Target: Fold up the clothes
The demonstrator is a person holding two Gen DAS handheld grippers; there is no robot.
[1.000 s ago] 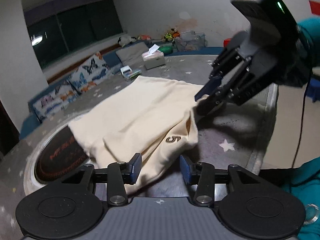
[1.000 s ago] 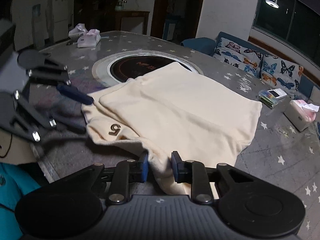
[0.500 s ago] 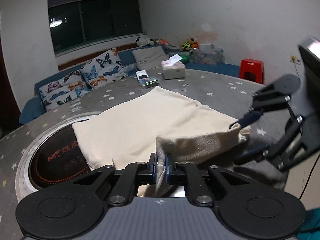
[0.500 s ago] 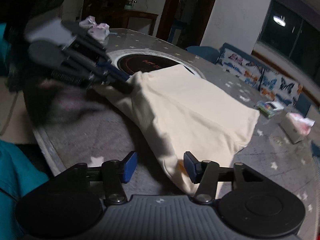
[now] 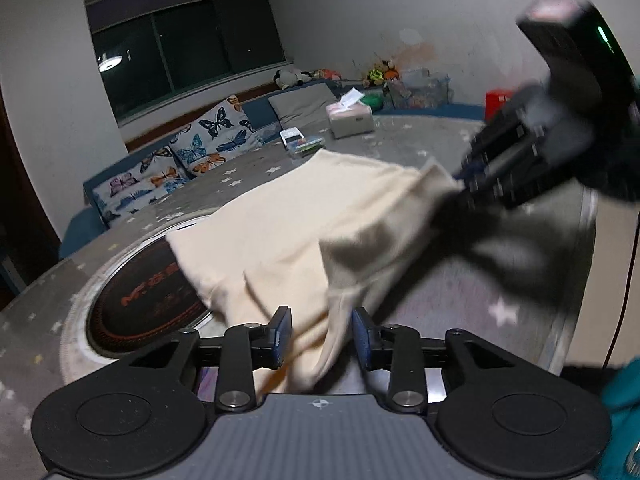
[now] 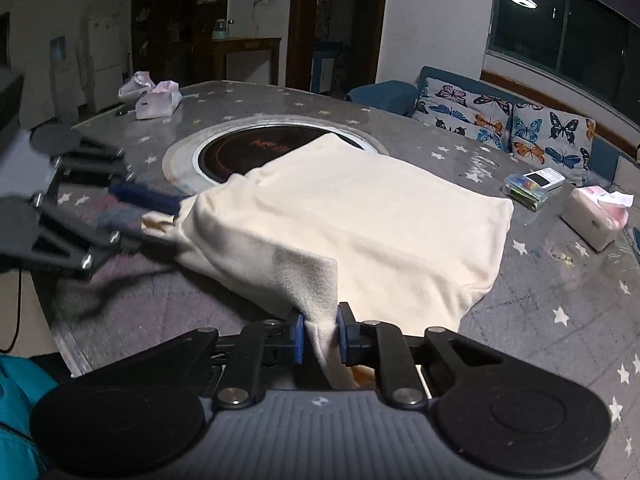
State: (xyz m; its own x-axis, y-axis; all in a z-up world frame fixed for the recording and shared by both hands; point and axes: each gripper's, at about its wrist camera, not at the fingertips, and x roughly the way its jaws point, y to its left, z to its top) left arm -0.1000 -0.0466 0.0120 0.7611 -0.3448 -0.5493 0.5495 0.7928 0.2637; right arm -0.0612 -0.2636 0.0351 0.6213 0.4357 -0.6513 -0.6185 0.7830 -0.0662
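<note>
My right gripper (image 6: pixel 320 334) pinches the soft, limp cloth (image 6: pixel 360 216) at six o'clock; my left gripper (image 5: pixel 322 338) gapes around its hem.

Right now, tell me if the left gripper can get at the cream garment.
Likely yes: the left gripper is open with the cream garment edge hanging between its fingers, nothing blocking; the right gripper pinches another corner.

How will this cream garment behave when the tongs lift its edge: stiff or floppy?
Probably floppy: the cream garment sags from the right tongs down to the table. Likely light, since one pinched edge holds the fold up.
</note>
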